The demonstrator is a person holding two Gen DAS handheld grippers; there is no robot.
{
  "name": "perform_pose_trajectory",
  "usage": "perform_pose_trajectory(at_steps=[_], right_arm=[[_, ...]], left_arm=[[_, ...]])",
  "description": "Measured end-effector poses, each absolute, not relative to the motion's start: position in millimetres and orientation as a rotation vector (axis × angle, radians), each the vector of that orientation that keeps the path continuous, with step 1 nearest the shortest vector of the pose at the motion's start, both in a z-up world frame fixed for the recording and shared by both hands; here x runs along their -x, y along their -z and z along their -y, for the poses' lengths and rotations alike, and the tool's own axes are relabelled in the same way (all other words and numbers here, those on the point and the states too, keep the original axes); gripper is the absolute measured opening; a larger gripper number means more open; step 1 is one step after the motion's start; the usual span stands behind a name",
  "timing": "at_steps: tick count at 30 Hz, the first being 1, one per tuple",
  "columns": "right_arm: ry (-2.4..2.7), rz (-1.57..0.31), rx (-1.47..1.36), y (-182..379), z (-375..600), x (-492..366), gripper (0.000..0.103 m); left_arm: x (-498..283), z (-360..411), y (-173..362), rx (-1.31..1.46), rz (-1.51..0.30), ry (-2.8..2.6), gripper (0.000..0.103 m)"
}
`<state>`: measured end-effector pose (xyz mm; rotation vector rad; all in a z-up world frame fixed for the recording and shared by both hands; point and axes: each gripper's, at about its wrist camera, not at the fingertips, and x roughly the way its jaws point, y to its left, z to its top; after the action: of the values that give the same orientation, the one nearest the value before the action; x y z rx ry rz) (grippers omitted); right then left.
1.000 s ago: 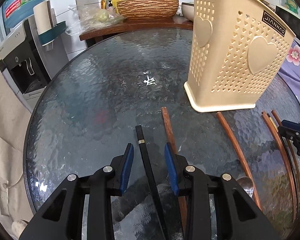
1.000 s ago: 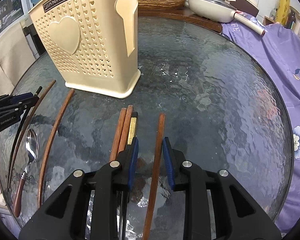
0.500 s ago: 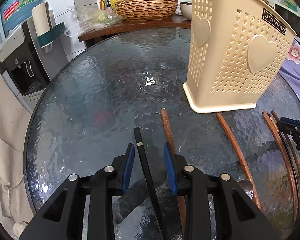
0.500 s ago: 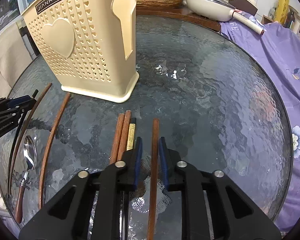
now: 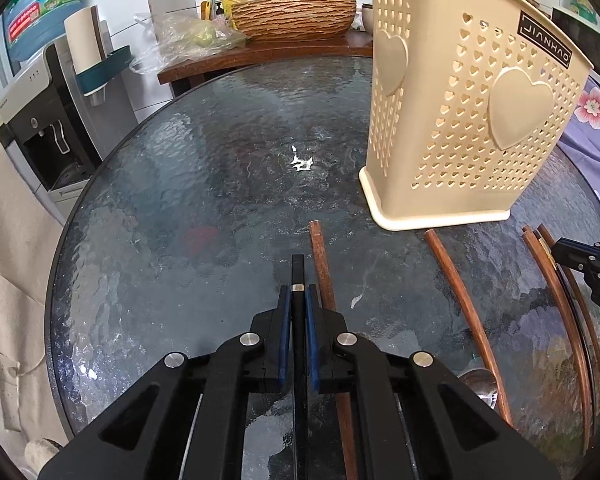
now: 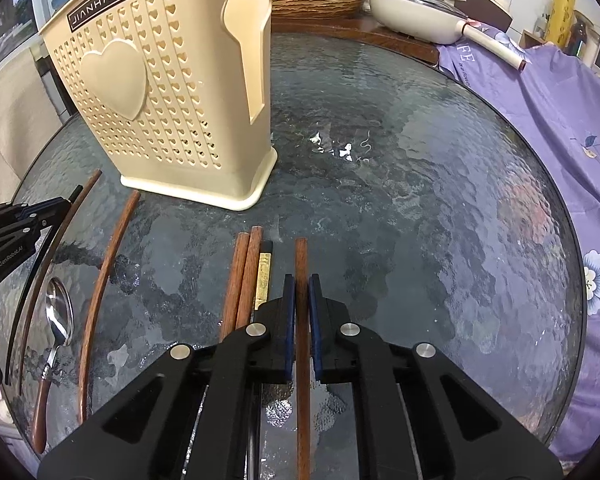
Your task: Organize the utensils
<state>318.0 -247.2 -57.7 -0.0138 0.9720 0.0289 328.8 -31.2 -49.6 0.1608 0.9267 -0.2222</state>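
**Both grippers clamped on a chopstick each, lots cut off at the edges**

The near ends of both held sticks run under the gripper bodies and out of frame, so no idea how long they are. The spoon (image 6: 58,312) shows whole in the right wrist view, but in the left one only a sliver of its bowl peeks out beside the gripper. The top of the cream utensil holder (image 5: 468,120) is cropped, so I can't see inside it.

The left gripper (image 5: 298,292) is angled down at the glass table (image 5: 172,216), pads pressed together on a black chopstick (image 5: 298,268) whose tip pokes out past the fingers. A brown chopstick (image 5: 320,256) lies just beside it on the right.

The right gripper (image 6: 301,280) has the same downward tilt, jaws squeezed on a brown wooden chopstick (image 6: 301,256). A brown pair (image 6: 244,264) and one black chopstick with a gold band (image 6: 264,268) lie just left of it. The holder stands upright on the far side of the table, behind all the sticks.
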Motion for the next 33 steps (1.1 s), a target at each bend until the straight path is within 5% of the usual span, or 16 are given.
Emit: perform_pose_trajectory(at_steps=[14,33], right_arm=[[-0.084,-0.920,-0.064,49.2,261.8,-320.3,0.007],[-0.183,-0.671,-0.125,-39.6,268.6,-266.8,0.007]], left_arm=[[-334.4,23.2,43.3,-0.125,-0.905,0.219,0.007],[-288.2,18.8,-41.7,-0.053,-0.690,0.319,0.007]])
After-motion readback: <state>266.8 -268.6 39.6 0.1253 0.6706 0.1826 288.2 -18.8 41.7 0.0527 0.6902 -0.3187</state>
